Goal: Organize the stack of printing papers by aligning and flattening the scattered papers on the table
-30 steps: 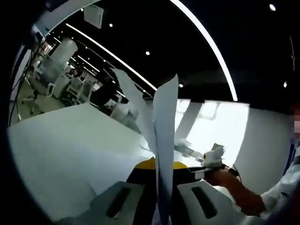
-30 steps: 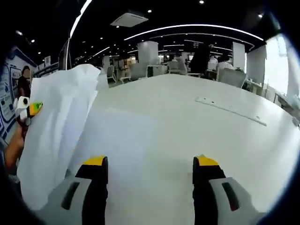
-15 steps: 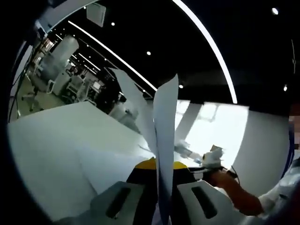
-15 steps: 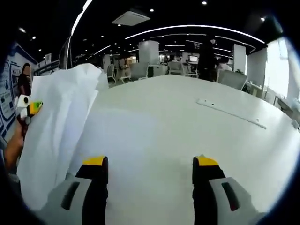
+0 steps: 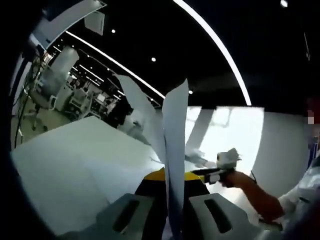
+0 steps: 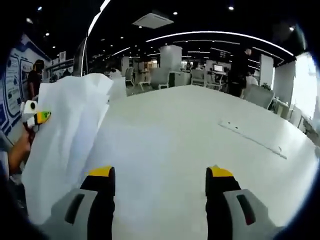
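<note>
Papers (image 5: 172, 150): one sheaf, edge-on between the left gripper's (image 5: 170, 177) closed jaws; at least two sheets fan apart at the top, exact count not readable. In the right gripper view the same sheaf (image 6: 65, 145) stands upright, left of that view's own jaws.

Grippers: two. The right gripper (image 6: 160, 175) has its jaws apart, nothing between them; the left gripper (image 6: 35, 116) shows at the sheaf's far edge.

Hands: one, the person's left hand (image 6: 20, 150).

Table (image 6: 175, 130): one, white, ahead of both grippers.

Strip (image 6: 252, 138): one, pale, flat on the table, ahead and right of the right gripper.
</note>
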